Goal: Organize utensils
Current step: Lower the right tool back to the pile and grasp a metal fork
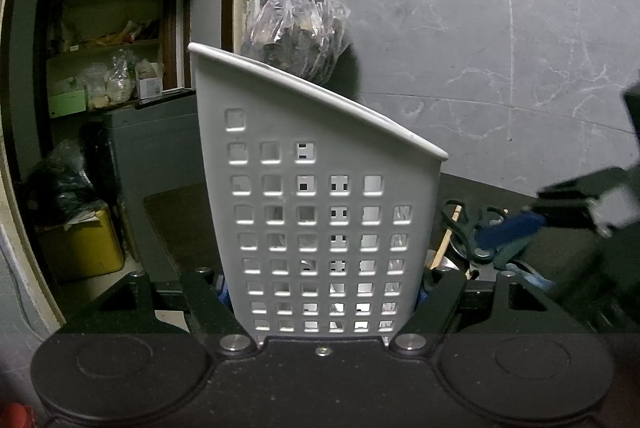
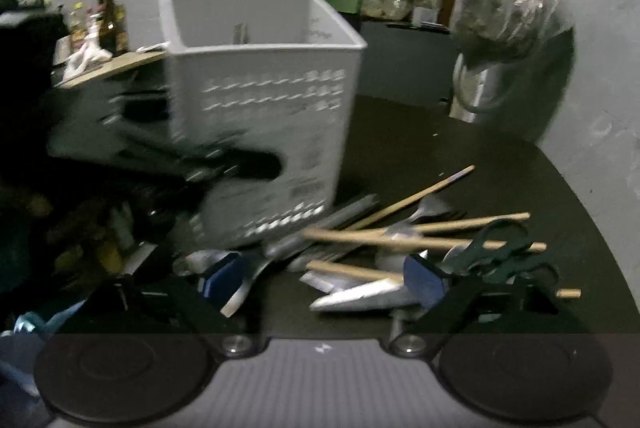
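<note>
So the left gripper (image 1: 322, 292) is clamped on the white perforated holder (image 1: 320, 196), while the right gripper (image 2: 324, 284), jaws released and empty, hovers right over the utensil pile (image 2: 400, 248) at the countertop's (image 2: 500, 164) near edge, handles lying crosswise to its fingers

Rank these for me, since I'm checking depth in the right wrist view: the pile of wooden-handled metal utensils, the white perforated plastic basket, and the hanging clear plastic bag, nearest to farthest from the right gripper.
1. Pile of wooden-handled metal utensils, on the dark table just ahead of the right gripper.
2. White perforated plastic basket, behind the pile, left of centre.
3. Hanging clear plastic bag, upper right, against the wall.
</note>
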